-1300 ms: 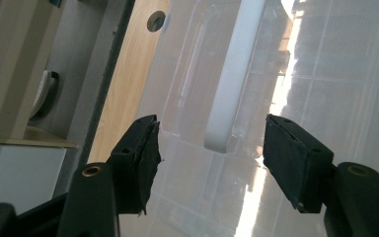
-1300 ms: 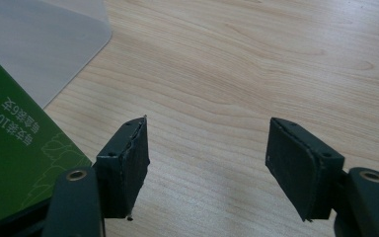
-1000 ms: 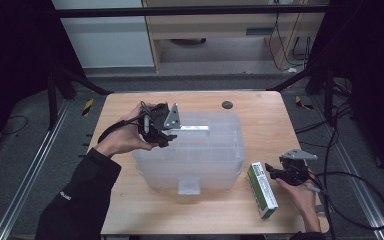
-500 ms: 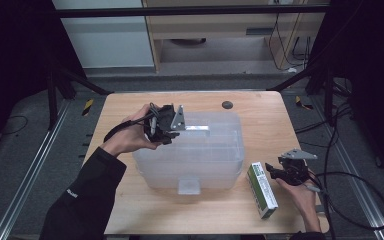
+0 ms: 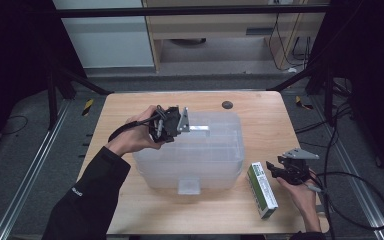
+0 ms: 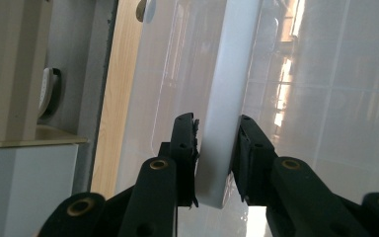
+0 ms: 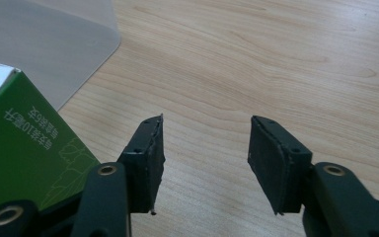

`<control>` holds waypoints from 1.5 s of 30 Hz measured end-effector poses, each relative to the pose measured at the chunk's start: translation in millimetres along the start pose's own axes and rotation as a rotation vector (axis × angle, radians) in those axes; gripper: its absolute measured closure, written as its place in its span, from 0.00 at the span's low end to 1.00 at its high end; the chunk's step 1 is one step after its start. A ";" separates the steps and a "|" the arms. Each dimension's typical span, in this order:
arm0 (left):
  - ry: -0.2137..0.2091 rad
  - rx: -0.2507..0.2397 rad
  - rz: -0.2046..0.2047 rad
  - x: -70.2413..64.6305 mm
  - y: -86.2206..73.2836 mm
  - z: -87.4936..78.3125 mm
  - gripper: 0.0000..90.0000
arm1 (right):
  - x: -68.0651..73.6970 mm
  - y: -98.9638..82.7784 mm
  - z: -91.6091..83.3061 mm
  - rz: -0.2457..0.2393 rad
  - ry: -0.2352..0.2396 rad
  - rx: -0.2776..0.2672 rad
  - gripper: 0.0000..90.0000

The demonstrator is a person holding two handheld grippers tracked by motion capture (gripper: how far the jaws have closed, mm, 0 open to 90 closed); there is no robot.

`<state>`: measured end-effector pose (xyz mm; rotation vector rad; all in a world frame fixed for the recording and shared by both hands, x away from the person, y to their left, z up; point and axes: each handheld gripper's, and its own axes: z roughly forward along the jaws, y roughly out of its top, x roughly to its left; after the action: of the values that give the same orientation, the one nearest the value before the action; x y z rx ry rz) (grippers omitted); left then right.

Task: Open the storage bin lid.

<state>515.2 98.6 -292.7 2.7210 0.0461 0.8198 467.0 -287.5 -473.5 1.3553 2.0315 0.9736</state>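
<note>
On the table a clear bin sits mid-board, bare wood to its left, back and right. Your left gripper is at the bin's back-left corner, over the white strip on its lid. Left gripper view: the jaws have just been closing with the strip between them. One pad looks to touch it; the other side is too close to call, so you can't tell if it's clamped. Your right gripper rests near the table's right edge, little room behind it. Its jaws are apart and have just been closing, with bare wood between them. The green box lies flat just left of that gripper, between it and the bin, near the front edge. Right gripper view: the box is beside the left jaw, outside the gap.
</note>
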 end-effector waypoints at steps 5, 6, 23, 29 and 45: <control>0.004 -0.001 0.003 -0.4 0.2 -0.5 0.81 | 0.8 3.5 -5.1 -0.002 0.006 -0.020 0.60; 0.007 -0.002 0.005 -0.4 0.2 -0.6 0.81 | 1.2 3.9 -5.6 0.000 0.007 -0.020 0.62; -0.009 -0.006 -0.023 3.1 0.4 -1.6 0.81 | 10.7 25.8 -33.8 0.004 0.089 -0.094 0.91; -0.014 -0.011 -0.032 5.4 0.1 -2.0 0.80 | 17.4 34.0 -43.5 -0.009 0.125 -0.113 0.96; 0.004 -0.032 -0.061 16.7 -0.7 -3.7 0.79 | 39.4 48.6 -54.6 -0.049 0.233 -0.129 1.00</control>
<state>527.3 102.2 -281.1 2.6738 0.1154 0.8016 439.4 -254.4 -402.5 1.1650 2.1165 1.2681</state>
